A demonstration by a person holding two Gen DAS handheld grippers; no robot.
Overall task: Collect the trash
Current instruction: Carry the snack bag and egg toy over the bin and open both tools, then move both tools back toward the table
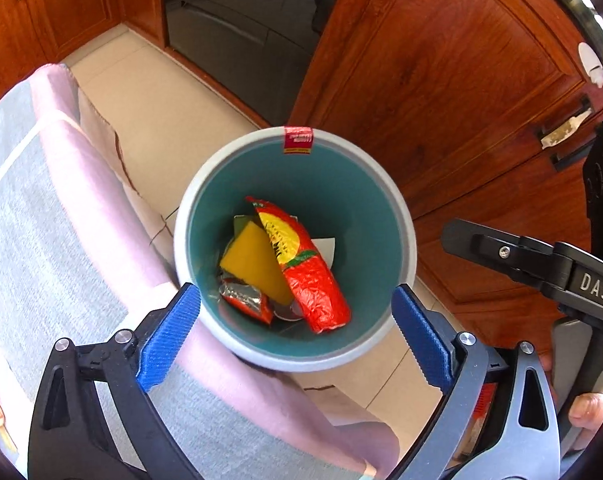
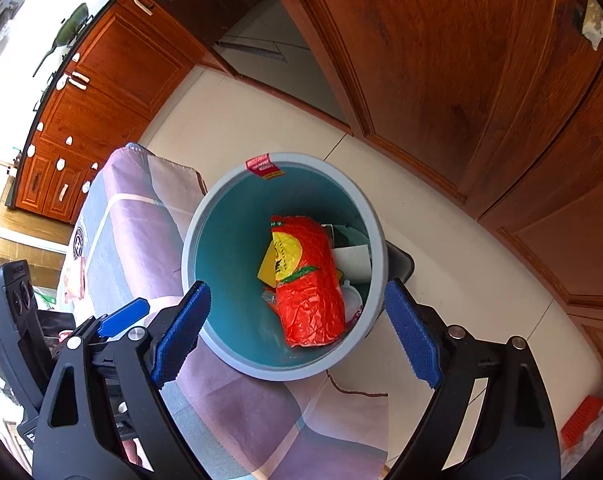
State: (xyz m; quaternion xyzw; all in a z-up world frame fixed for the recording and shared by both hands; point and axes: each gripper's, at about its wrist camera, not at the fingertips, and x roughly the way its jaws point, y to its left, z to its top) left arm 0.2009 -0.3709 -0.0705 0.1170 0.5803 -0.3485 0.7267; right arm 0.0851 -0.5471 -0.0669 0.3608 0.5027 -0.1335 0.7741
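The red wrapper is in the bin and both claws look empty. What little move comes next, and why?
Probably lift both claws up and away from the bin to look for more trash. The red wrapper already lies inside on the other scraps, and the left claw and right claw both hang wide open above it, holding nothing. Something red lies on the floor nearby, perhaps the next piece.

Below the jaws a teal-lined bin [image 1: 341, 184] with a pale grey rim holds a crinkled red-orange wrapper [image 1: 309, 276] with a yellow patch, a mustard-yellow card [image 1: 253, 260] and a red-and-silver foil packet [image 1: 247, 298]. Blue ribbed pads [image 2: 183, 332] — black frames. Left of the jaws, pink-and-grey checked cloth [image 2: 141, 224]; beyond, reddish-brown wood cabinets [image 1: 433, 72].
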